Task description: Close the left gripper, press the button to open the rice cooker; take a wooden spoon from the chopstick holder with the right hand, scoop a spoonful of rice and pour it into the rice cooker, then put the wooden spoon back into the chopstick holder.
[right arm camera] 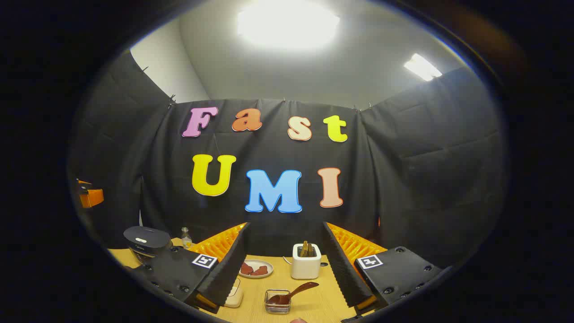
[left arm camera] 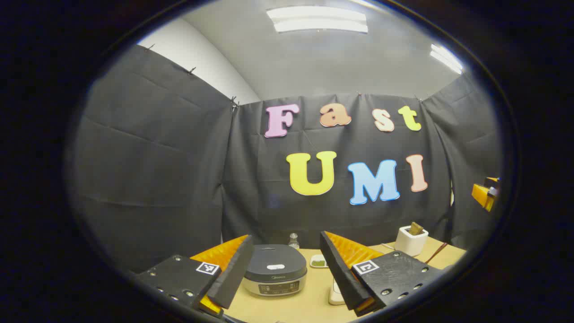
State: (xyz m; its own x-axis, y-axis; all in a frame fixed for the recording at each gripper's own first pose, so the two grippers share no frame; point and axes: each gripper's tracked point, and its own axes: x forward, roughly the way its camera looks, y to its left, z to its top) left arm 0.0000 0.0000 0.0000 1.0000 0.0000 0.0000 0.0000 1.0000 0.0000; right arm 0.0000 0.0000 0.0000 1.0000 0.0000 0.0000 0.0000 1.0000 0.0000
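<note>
Two low forward views over one table (left arm camera: 309, 300), rice cooker (left arm camera: 274, 274) shared.

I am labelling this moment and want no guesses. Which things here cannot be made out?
- Rice cooker button: too small, left gripper view.
- Chopstick holder contents: small dark sticks, right gripper view.
- White object: behind the left claw finger.
- Glass box: contents unclear.

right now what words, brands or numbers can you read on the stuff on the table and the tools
None can be quoted.
rice cooker: front brand mark and panel markings, too small to read.
left hand-held gripper: square coded markers, no words.
right hand-held gripper: the same.
bottle: too blurred to tell.
</note>
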